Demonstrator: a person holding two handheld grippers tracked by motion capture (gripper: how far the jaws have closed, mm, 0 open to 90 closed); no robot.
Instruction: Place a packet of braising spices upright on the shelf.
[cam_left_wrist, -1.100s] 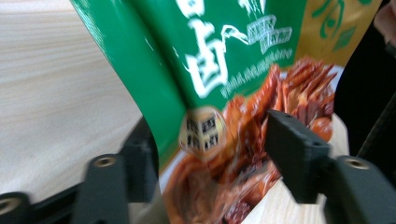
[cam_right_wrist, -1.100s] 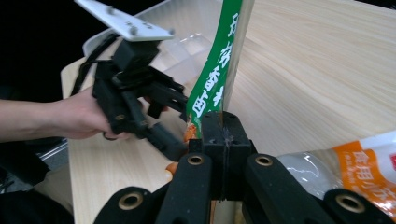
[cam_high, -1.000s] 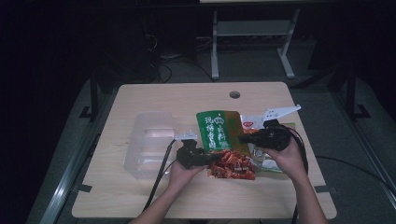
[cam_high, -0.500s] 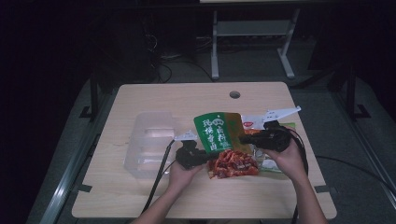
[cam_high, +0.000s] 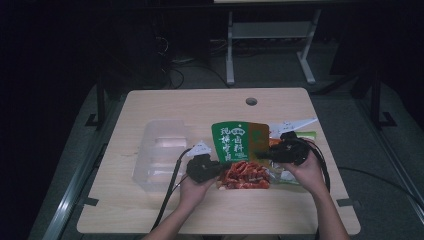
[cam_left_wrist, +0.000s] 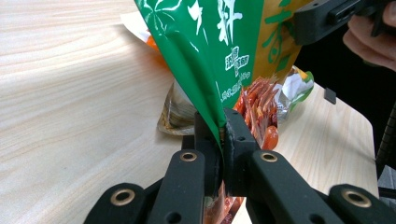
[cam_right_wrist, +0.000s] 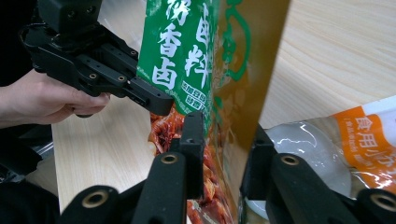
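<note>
Nearest me, my left gripper (cam_left_wrist: 223, 140) has its jaws pinched tight on the folded edge of the green seasoning pouch (cam_high: 239, 142), right at the lower left side where the red crayfish picture begins. My right gripper (cam_right_wrist: 224, 154) sits around the opposite edge: jaws standing partway apart with the gold side panel between them. I can't tell whether they actually bite yet, so I'd close until the film stops sliding.

The pouch stands tilted up off the light wooden table (cam_high: 165, 102), held between both tools at mid-table, slightly right of centre. It's glossy foil, green face with white characters, gold strip on the right, red print at the bottom. To do this well I'd keep both grips low and level so the bag doesn't twist.

Under it lies an orange-and-white salt packet (cam_right_wrist: 373, 135). Farther left, a clear plastic container (cam_high: 160, 152) sits open-topped, well apart from the pouch.
</note>
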